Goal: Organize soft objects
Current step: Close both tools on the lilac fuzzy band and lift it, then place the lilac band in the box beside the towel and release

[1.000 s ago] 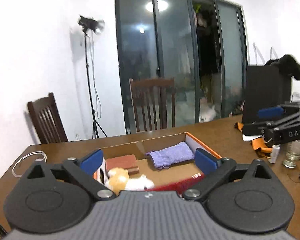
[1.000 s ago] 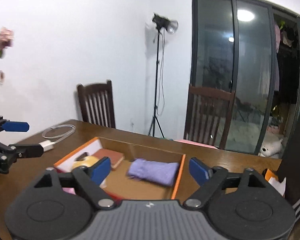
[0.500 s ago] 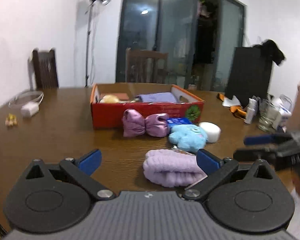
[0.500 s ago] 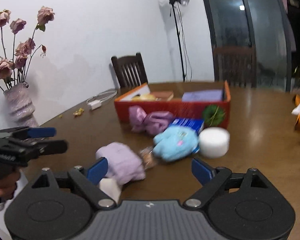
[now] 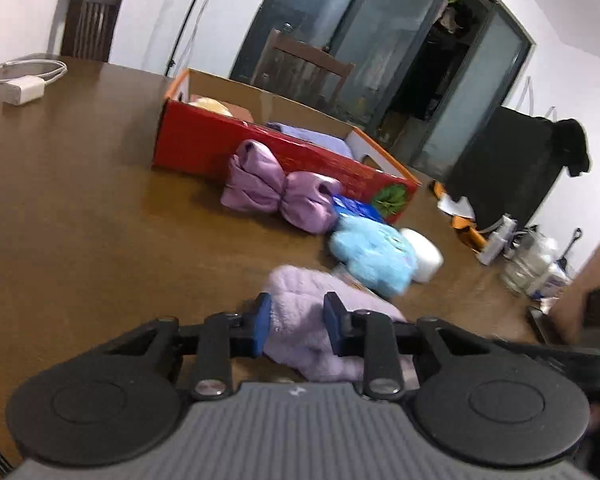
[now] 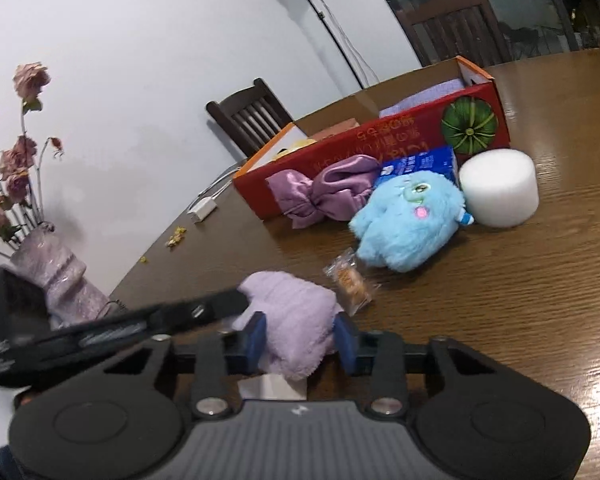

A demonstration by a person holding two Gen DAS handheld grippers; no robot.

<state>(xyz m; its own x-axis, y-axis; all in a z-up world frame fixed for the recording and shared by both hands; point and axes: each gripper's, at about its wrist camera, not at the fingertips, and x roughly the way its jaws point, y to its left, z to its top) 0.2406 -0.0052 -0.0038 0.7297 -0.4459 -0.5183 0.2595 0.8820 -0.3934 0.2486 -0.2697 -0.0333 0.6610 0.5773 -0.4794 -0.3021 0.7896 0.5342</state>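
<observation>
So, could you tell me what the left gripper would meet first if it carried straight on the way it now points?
The lilac fluffy towel. It already lies between the closing jaws of the left gripper, so there is no gap to cross. Beyond it sits the blue plush toy, though depth is unclear.

The left claw [image 5: 296, 326] is closing on the lilac fluffy cloth [image 5: 300, 316] at the near edge of the surface [image 5: 80, 220], pads against both sides.
</observation>
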